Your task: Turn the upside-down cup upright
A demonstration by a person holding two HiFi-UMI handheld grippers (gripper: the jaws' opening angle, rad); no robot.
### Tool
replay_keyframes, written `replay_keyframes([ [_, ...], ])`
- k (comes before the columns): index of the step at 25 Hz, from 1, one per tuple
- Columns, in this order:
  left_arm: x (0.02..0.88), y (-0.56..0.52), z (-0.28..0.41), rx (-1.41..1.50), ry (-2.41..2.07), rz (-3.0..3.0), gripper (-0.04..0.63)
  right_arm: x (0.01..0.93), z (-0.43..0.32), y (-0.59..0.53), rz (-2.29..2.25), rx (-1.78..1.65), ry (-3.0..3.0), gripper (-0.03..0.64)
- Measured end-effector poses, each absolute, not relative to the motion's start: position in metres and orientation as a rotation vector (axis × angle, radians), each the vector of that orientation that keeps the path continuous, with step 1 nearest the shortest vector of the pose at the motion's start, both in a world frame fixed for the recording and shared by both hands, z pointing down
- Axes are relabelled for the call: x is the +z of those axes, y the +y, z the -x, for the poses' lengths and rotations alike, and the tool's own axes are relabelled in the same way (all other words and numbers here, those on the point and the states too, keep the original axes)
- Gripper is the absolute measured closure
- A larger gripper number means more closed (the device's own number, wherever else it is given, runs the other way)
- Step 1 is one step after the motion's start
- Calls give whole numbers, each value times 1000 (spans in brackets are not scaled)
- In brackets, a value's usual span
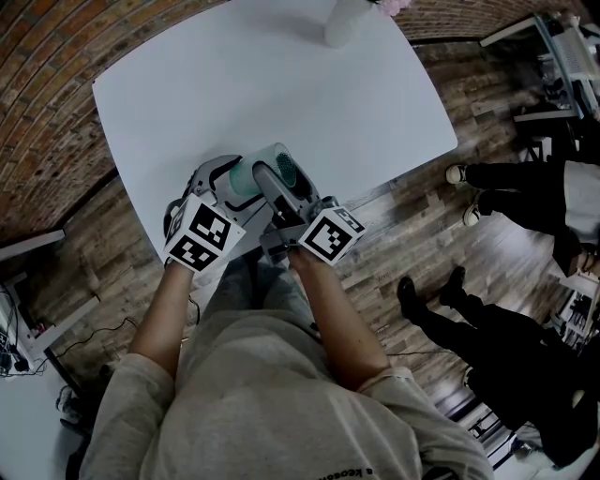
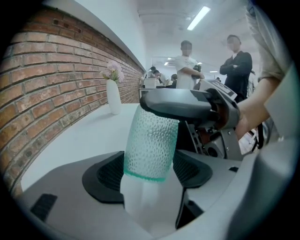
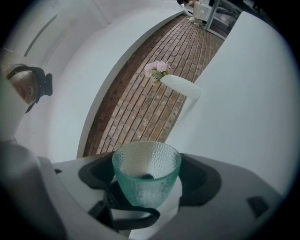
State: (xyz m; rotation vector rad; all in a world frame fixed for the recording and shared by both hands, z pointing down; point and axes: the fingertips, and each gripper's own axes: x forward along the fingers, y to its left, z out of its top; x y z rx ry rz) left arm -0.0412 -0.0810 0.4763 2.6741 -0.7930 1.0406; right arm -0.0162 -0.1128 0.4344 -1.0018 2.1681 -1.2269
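One green dimpled glass cup [image 1: 246, 178] is tipped on its side, mouth away from the person, over the near edge of the one white counter [image 1: 281, 84]. Left gripper [image 1: 228, 183] fingers are clamped on its body. Right gripper [image 1: 281, 180] fingers are clamped on it too. One white vase [image 1: 345, 21] at the far edge, well apart.

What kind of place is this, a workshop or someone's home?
Most likely an office or lab: strip lights overhead, a long brick wall, and people standing near a plain white table with a flower vase.
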Motion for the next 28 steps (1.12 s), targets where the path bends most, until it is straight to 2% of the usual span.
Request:
replay_keyframes([
  [7,476,-83,42,1029,-789,-2670,267,433,12,-115,1043,-1197,2167,210],
  [28,476,-86,46,996,-797,-2647,268,432,6,-116,1085,-1158,2174,207],
])
